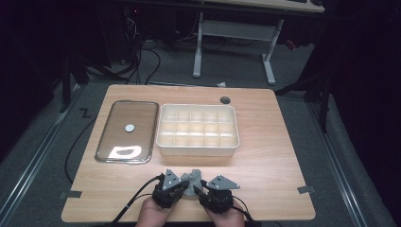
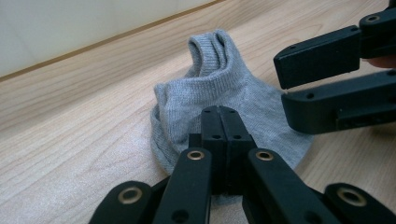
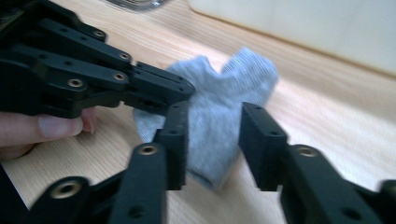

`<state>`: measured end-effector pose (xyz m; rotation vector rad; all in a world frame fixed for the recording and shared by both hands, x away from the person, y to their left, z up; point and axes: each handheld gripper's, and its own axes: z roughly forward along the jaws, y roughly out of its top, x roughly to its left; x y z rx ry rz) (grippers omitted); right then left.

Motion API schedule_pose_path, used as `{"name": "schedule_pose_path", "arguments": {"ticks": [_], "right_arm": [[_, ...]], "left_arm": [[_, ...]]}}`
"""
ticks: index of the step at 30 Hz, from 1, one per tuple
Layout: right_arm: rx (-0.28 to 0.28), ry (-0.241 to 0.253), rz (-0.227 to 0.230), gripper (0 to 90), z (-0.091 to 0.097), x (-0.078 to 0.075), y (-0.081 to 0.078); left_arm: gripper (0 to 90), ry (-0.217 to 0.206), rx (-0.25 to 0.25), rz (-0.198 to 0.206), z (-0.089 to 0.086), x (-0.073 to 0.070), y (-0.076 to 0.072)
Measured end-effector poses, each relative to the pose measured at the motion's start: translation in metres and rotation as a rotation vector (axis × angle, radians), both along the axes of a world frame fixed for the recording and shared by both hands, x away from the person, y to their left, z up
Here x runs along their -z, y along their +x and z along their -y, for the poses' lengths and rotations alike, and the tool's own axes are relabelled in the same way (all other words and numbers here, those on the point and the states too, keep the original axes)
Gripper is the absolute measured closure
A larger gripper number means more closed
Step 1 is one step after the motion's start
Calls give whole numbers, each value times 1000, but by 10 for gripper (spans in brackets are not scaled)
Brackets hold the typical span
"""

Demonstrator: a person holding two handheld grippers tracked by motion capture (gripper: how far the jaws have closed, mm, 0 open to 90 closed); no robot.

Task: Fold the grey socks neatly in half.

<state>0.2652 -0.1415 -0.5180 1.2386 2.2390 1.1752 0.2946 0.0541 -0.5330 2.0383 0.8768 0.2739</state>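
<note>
**Grey sock pinched at the near edge of the table**

Grey sock (image 1: 193, 182) lies bunched on the wooden table (image 1: 265, 156), on the person's side of the white compartment box (image 1: 197, 147), between the two grippers and well apart from the box's front wall.

Taking things from the left with that box as the marker: a clear tray with a metal rim (image 1: 126, 131) lies just beside the box's left wall, a small white disc (image 1: 129, 127) on its middle.

Nearer than the box and a little left of its centre sits the left gripper (image 2: 219, 123), held in the person's left hand (image 1: 152, 216). Its jaws are clenched tight together on the near part of the sock, the fabric gathered under their tips and the ribbed cuff standing up beyond them.

To the right of it, still in front of the box, the right gripper (image 3: 214, 128) rests in the right hand (image 1: 226, 218). Its jaws stand apart, one on each side of the sock; the pads do not press the cloth, so it is released. In the right gripper view, the left gripper's tips meet the sock from the left, a fingertip (image 3: 56, 126) showing beneath it.
</note>
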Motion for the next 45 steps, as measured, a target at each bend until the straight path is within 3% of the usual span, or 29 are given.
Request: {"name": "schedule_pose_path", "arguments": {"ticks": [2, 5, 9, 11, 14, 20, 24, 27, 31, 35, 38, 39, 41, 45], "right_arm": [[32, 8, -34, 553, 3, 4, 1], [56, 52, -99, 539, 8, 12, 4], [38, 67, -135, 623, 6, 14, 8], [34, 86, -156, 710, 6, 14, 9], [25, 71, -123, 791, 4, 12, 7], [3, 37, -40, 803, -5, -2, -3], [-52, -3, 13, 814, -19, -9, -6], [-73, -7, 2, 810, -23, -7, -2], [-56, 18, 12, 735, -12, -13, -3], [7, 48, 37, 705, 9, -15, -1], [70, 54, -14, 634, 21, -8, 8], [79, 46, -39, 648, 22, -5, 10], [71, 31, -41, 876, 19, -1, 10], [46, 6, -34, 900, 4, 4, 6]], "left_arm": [[900, 0, 0, 0, 0, 0, 0], [898, -3, 0, -3, 0, 0, 0], [896, -4, 0, -4, 0, 0, 0], [896, -4, 1, -4, 0, 0, 0], [896, -2, 1, -4, 0, 0, 0], [899, 7, 11, 0, 0, 0, 0], [900, 5, 8, -3, 1, 0, 0], [900, 1, 6, -8, 0, 0, 1], [900, -1, 7, -8, 1, 0, 1], [900, 1, 8, -7, 1, 0, 1], [900, 0, 8, -8, 1, 0, 1], [900, 0, 8, -8, 1, 0, 1], [900, 0, 9, -9, 0, 0, 1], [900, 0, 9, -8, 0, 0, 1]]}}
